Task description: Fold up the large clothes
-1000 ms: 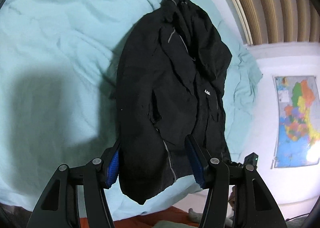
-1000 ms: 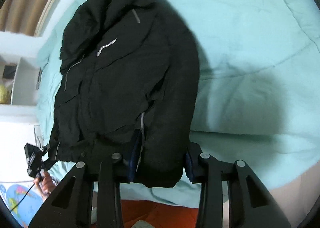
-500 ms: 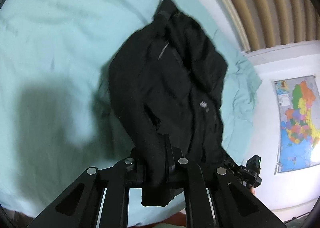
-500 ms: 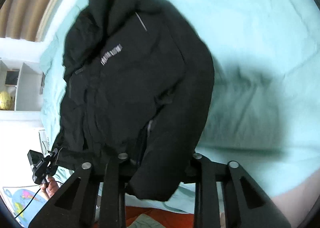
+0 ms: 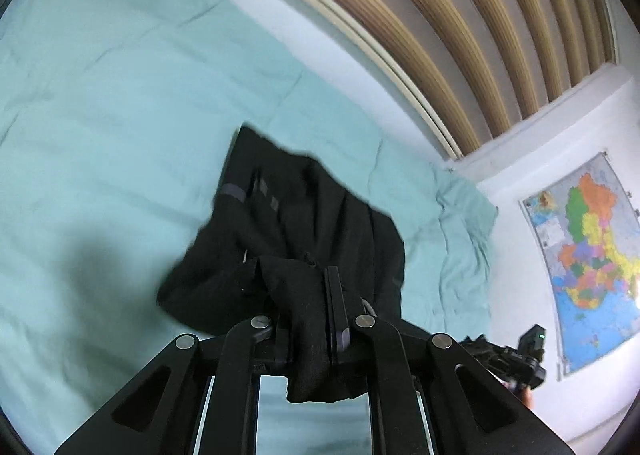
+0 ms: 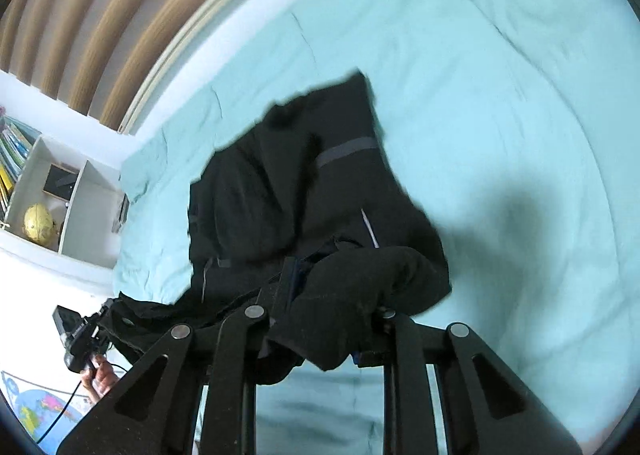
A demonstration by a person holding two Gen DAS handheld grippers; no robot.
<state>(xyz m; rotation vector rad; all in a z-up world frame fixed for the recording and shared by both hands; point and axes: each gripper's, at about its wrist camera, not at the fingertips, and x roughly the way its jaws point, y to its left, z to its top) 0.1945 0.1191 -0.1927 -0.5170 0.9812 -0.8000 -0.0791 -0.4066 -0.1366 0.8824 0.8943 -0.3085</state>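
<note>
A black jacket (image 5: 304,207) lies bunched on the light green bed sheet (image 5: 120,95), its near hem lifted off the bed. My left gripper (image 5: 305,295) is shut on one corner of that hem, and the cloth spills out between the fingers and hangs below them. In the right wrist view the jacket (image 6: 280,183) folds up toward me. My right gripper (image 6: 336,291) holds the other hem corner, with its jaws closing on a thick wad of cloth that hides the right finger. The jacket's collar end rests on the sheet (image 6: 500,75).
A slatted wooden headboard (image 5: 440,35) runs along the far side of the bed. A wall map (image 5: 588,255) hangs to the right. A white shelf with a yellow globe (image 6: 38,223) and books stands at the left. A hand with a black device (image 6: 80,339) shows low left.
Both grippers have shut on the jacket's near hem and risen with it, moving toward the collar. The jacket, flat before, is now doubled over and bunched.
</note>
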